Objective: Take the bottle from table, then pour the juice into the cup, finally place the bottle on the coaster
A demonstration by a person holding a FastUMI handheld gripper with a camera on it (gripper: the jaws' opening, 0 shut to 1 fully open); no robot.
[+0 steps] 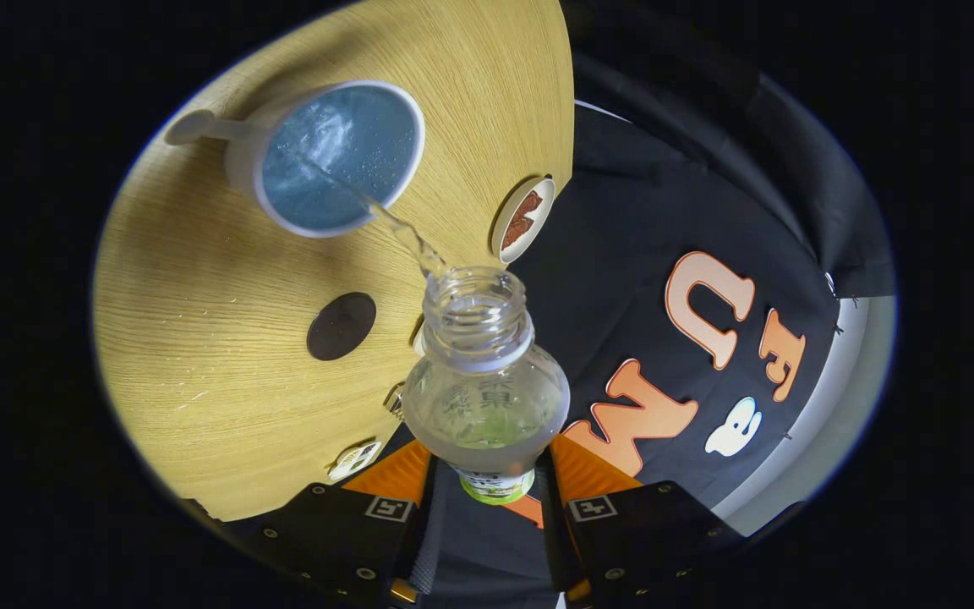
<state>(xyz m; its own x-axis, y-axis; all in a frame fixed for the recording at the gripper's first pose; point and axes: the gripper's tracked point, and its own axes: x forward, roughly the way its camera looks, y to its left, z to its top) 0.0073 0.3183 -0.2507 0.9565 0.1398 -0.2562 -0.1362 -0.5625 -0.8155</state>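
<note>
The bottle [487, 372] is clamped between the two fingers of the gripper [487, 495], one pressing on each side of its lower body, and it is tipped over with its open mouth pointing ahead. A thin clear stream [394, 222] runs from the mouth into the cup [339, 156], which stands on the table [199, 338] beyond the fingers, its handle pointing away from the bottle. The cup already holds liquid, and the bottle looks mostly drained.

So the pickup is done and the pour is under way, probably near its end. Left to do: right the bottle and set it on the coaster [341, 326], the dark disc lying on the table between cup and bottle. A small dish [524, 218] sits at the table's edge, well apart from the cup.
</note>
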